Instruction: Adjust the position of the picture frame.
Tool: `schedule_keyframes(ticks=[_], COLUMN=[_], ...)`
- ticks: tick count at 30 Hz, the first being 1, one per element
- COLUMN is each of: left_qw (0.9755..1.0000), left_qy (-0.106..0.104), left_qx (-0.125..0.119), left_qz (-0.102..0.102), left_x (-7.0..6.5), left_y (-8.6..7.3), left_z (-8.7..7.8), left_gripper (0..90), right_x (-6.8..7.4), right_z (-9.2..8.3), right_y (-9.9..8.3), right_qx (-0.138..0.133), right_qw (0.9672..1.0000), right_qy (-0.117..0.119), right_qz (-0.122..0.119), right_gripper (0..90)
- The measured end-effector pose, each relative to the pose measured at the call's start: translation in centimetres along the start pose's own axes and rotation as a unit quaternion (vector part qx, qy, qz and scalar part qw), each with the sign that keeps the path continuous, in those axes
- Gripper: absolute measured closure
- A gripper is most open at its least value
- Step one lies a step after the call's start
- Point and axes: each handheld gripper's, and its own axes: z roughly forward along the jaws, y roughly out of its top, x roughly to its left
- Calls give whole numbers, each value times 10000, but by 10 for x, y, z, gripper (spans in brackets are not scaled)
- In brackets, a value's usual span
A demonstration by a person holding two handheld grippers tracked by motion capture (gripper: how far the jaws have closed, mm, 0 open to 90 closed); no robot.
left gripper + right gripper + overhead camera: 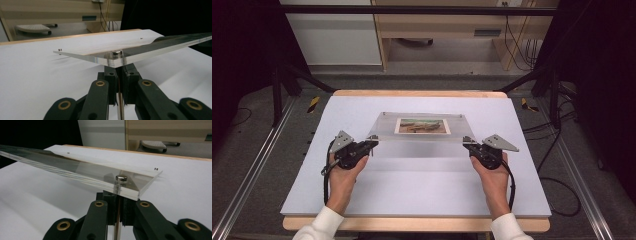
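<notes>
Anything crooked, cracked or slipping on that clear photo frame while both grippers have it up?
Nothing stands out. The acrylic photo frame sits about level above the white table, the left gripper and right gripper shut on its near corners. The photo lies centred; no cracks show.

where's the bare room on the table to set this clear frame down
Nearly all the white table top is bare: the wide stretch between the two forearms and the near edge, plus strips along the left and right edges. The middle is taken by the clear frame, pinched at its near corners by the left hand-held gripper and right hand-held gripper.
</notes>
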Motion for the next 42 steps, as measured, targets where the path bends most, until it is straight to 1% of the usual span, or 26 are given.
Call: schedule_keyframes(ticks=[4, 8, 11, 20, 27, 30, 35, 40, 42], left_qw=[10000, 10000, 10000, 10000, 10000, 10000, 10000, 10000, 10000], left_qy=[4, 19, 27, 32, 29, 22, 34, 24, 35], left_qx=[-41, -46, -51, -49, -20, 6, 29, 48, 63], left_qz=[-10, 23, 0, 46, 31, -14, -20, -15, -34], left_x=[3, 5, 5, 7, 8, 8, 9, 9, 9], left_y=[0, 0, -1, -3, -8, -10, -12, -14, -15], left_z=[-4, -7, -8, -8, -7, -7, -7, -7, -7], left_gripper=[830, 829, 829, 827, 824, 824, 822, 822, 823], right_x=[5, 8, 9, 10, 11, 11, 10, 10, 11], right_z=[2, 3, 3, 5, 7, 7, 8, 9, 8], right_y=[2, 1, 1, 1, -1, -1, -3, -4, -5], right_qx=[-36, -37, -33, -35, 10, 13, 85, 82, 97], right_qw=[10000, 10000, 10000, 10000, 10000, 10000, 9999, 9999, 9999], right_qy=[38, 51, 50, 41, 31, 22, 44, 38, 50], right_qz=[3, -20, -11, -45, -53, -46, -71, -72, -42], right_gripper=[847, 846, 846, 845, 845, 845, 843, 844, 844])
